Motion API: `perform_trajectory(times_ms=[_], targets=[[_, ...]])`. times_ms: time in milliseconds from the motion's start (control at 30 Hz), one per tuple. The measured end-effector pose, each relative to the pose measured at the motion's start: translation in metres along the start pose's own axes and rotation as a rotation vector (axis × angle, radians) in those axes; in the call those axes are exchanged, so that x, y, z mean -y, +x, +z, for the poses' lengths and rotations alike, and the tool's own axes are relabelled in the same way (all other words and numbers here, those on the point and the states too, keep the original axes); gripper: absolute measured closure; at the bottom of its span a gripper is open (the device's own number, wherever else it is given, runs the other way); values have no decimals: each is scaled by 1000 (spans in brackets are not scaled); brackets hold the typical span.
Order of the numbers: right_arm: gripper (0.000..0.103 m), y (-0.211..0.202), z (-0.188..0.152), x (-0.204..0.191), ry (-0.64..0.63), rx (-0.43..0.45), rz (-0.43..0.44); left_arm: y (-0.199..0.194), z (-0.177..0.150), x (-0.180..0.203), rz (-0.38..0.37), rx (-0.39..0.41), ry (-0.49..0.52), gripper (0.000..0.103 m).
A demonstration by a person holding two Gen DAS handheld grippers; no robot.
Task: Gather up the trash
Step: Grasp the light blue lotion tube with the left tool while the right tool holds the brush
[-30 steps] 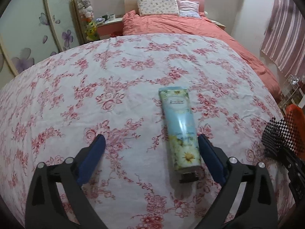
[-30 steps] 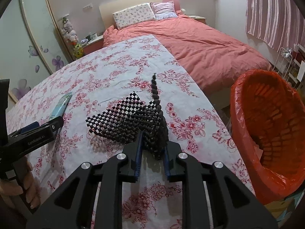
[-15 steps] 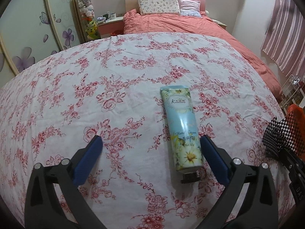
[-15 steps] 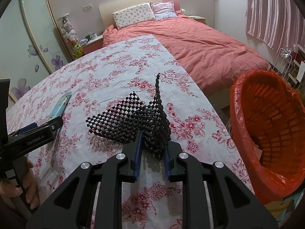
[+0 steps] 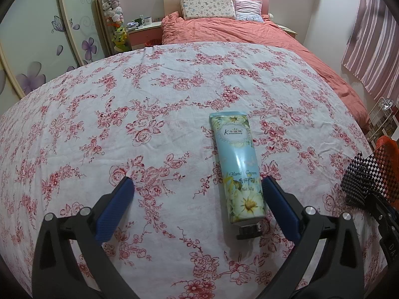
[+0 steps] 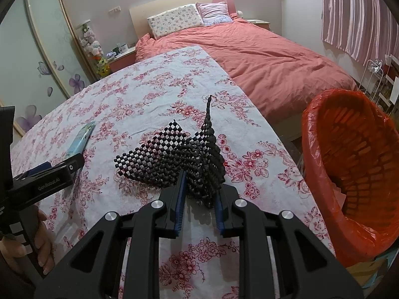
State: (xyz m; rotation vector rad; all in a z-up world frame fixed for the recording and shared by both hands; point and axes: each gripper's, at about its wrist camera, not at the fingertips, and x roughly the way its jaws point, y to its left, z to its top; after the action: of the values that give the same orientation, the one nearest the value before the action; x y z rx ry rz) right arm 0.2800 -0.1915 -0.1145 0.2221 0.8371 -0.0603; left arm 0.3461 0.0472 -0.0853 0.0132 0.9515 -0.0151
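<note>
A light blue hand cream tube (image 5: 238, 172) with a black cap lies on the floral cloth, just inside my left gripper's right finger. My left gripper (image 5: 197, 186) is open wide and low over the cloth, holding nothing. My right gripper (image 6: 199, 191) is shut on a crumpled black mesh mat (image 6: 174, 157), which rests partly on the cloth. The mat also shows at the right edge of the left wrist view (image 5: 361, 177). An orange bin (image 6: 349, 174) lined with a red bag stands right of the table. The tube shows at the left in the right wrist view (image 6: 81, 139).
The table is covered with a white cloth (image 5: 124, 124) printed with red flowers. A bed (image 6: 261, 54) with a salmon duvet lies beyond. A wardrobe (image 5: 37, 37) with flower decals is at the left. A wire rack (image 6: 376, 79) stands by the striped curtain.
My left gripper has drawn back slightly, so the tube sits a little further forward between its fingers. The mesh mat in my right gripper has shifted and stood up slightly.
</note>
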Motion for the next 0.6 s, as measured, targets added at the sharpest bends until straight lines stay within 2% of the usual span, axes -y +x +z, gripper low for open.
perform_trajectory(times_ms=[333, 467, 600], targets=[[80, -1, -1, 2, 7, 0, 13, 0, 0, 0, 0, 0, 0, 3], [69, 0, 0, -2, -12, -3, 34, 0, 0, 0, 0, 0, 0, 3], [69, 0, 0, -2, -8, -2, 39, 0, 0, 0, 1, -1, 0, 3]])
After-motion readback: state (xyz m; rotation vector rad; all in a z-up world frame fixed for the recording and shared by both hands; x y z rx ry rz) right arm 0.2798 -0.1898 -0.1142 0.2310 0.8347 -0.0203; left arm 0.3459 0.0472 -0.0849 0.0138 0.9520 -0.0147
